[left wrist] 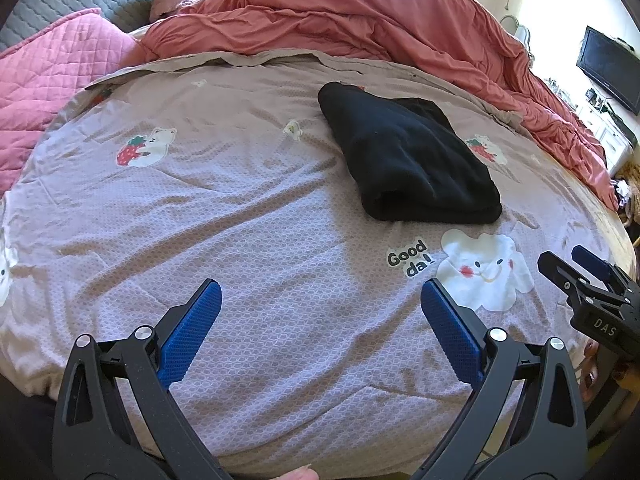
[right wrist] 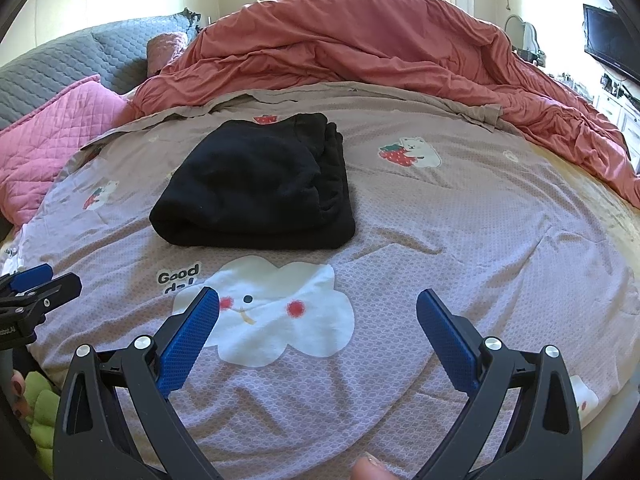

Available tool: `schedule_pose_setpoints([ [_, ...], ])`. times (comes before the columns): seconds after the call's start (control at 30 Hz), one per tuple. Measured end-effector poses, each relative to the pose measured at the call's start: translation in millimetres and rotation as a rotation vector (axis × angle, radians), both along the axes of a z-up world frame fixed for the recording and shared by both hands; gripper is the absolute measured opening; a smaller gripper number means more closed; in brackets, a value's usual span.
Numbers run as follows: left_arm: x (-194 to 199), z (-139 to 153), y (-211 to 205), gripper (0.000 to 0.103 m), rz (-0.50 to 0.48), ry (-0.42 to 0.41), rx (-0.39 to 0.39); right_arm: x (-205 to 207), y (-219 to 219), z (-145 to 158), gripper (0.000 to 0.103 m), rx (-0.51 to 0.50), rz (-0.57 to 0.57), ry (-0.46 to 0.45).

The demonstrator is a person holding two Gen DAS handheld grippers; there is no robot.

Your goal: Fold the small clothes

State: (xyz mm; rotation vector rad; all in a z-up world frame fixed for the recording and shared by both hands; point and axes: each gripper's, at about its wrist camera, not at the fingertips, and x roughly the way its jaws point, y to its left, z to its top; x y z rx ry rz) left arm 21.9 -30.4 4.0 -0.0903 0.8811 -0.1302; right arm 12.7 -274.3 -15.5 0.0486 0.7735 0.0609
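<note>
A black garment (left wrist: 408, 156) lies folded into a thick bundle on the lilac printed bed cover (left wrist: 248, 216). It also shows in the right wrist view (right wrist: 256, 184), ahead and a little left. My left gripper (left wrist: 320, 292) is open and empty, held over the cover well short of the garment. My right gripper (right wrist: 318, 300) is open and empty above the white cloud print (right wrist: 280, 320). The right gripper also shows at the right edge of the left wrist view (left wrist: 580, 268). The left gripper shows at the left edge of the right wrist view (right wrist: 40, 280).
A rumpled coral duvet (left wrist: 360, 20) is heaped along the far side of the bed. A pink quilted pillow (left wrist: 52, 68) and grey quilted headboard (right wrist: 60, 60) lie at the left. A TV (left wrist: 610, 68) hangs on the right wall. A green item (right wrist: 40, 412) sits low left.
</note>
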Motion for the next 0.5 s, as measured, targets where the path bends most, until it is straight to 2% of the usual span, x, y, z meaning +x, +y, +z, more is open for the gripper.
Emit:
schedule_pose_setpoints([
  [0.5,-0.4,2.0,-2.2,0.094,-0.004,-0.003,0.007,0.2,2.4,-0.2,0.098,-0.008,0.003,0.007],
])
